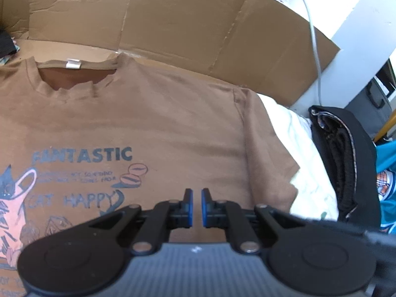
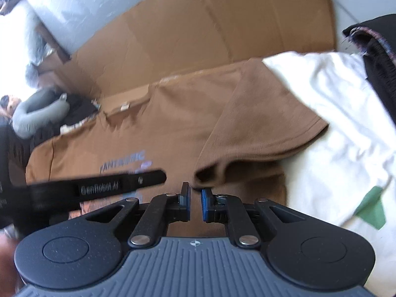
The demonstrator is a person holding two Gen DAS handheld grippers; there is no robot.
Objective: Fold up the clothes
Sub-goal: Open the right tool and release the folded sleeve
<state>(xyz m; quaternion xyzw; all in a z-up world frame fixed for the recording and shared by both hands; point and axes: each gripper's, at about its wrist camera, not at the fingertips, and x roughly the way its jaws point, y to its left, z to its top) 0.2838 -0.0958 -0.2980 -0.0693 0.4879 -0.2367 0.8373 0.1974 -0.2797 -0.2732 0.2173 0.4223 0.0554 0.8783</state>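
Note:
A brown T-shirt [image 1: 158, 123] with a blue "FANTASTIC" cat print lies face up on flattened cardboard [image 1: 173, 17], collar away from me. My left gripper [image 1: 196, 206] hovers low over the shirt's chest, right of the print. Its blue pads are close together and no cloth shows between them. In the right wrist view the shirt's right sleeve [image 2: 259, 128] is raised off the body, with a dark shadow under it. My right gripper [image 2: 195, 204] is shut on the sleeve's lower corner. The left gripper's black strap [image 2: 99, 185] crosses that view over the print.
A white garment [image 2: 334, 128] with a green patch lies right of the shirt, partly under the sleeve. Beyond it lie a black garment [image 1: 346, 160] and a teal cloth [image 1: 386, 158]. A grey neck pillow [image 2: 37, 113] sits at the far left. A white cable [image 1: 314, 39] hangs over the cardboard.

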